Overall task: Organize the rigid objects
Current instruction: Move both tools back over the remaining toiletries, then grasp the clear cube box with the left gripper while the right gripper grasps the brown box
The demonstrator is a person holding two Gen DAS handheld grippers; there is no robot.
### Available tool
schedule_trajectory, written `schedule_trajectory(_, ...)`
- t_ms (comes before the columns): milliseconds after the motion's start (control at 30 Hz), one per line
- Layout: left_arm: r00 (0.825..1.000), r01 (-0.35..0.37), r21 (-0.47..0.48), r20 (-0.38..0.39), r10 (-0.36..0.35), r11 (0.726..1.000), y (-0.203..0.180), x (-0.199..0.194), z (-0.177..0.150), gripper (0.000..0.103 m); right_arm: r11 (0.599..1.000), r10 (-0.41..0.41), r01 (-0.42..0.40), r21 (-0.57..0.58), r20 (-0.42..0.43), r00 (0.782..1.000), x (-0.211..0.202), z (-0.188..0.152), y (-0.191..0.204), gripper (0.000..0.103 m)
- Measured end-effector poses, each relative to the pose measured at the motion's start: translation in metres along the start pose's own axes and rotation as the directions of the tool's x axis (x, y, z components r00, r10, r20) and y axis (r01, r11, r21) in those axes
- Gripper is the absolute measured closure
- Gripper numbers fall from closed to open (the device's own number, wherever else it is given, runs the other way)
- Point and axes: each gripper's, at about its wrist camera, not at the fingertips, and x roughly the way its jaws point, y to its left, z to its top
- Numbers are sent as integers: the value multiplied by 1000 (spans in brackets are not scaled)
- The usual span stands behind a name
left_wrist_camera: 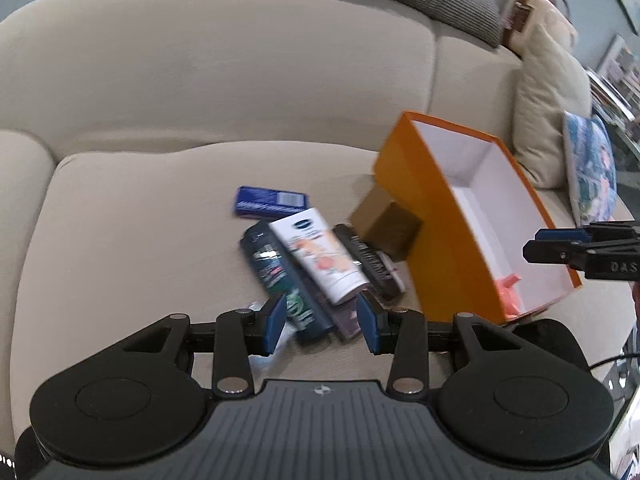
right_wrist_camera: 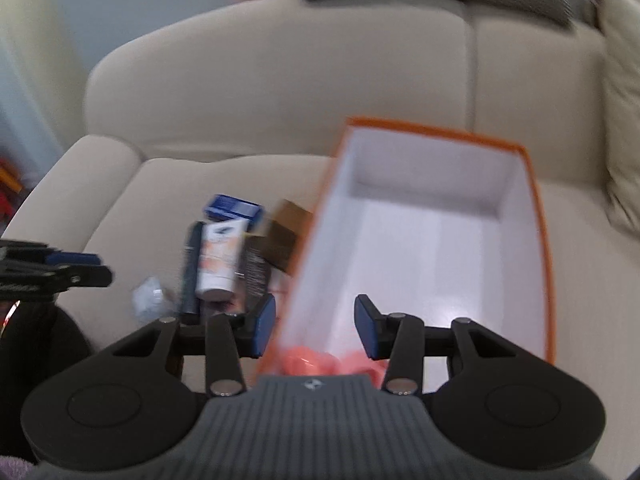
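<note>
Toiletries [left_wrist_camera: 316, 256] lie heaped on the beige sofa seat [left_wrist_camera: 132, 240], and we're looking right down on them: a white tube [left_wrist_camera: 320, 254] with a peach-coloured print and a dark blue logo near its upper end sits on top, slanting across a dark spray can [left_wrist_camera: 280, 280] with green and white lettering. Behind them we see a flat dark blue packet [left_wrist_camera: 272, 201], lying apart from the tube, and to the right a black box [left_wrist_camera: 370, 260] with pale print, partly under a brown carton [left_wrist_camera: 386, 226] that leans against the orange box [left_wrist_camera: 416, 216]. That orange box is tilted, its white inside facing us, with something coral pink [left_wrist_camera: 510, 294] in its near corner; blur keeps us from saying what. Our left gripper [left_wrist_camera: 322, 322] hangs over the near end of the heap, blue pads spread, nothing pinched between them. Our right gripper [right_wrist_camera: 316, 330] hovers with its jaws apart on either side of the orange box's near wall, and we can't tell whether the pads touch it. Cushions [left_wrist_camera: 548, 92] are piled at the far right of the sofa.
</note>
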Motion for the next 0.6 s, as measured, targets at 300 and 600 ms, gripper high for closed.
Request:
schedule_trajectory(300,993,-86,156,-66,97,984,15,29,-28,50,990,37,-44,-133,-53,998,58,-3,73,58)
schedule_trajectory(600,984,-23,390,-152,88,921,18,70,-32,36,968,2,-35,-250,-131,991,98,6,82,58)
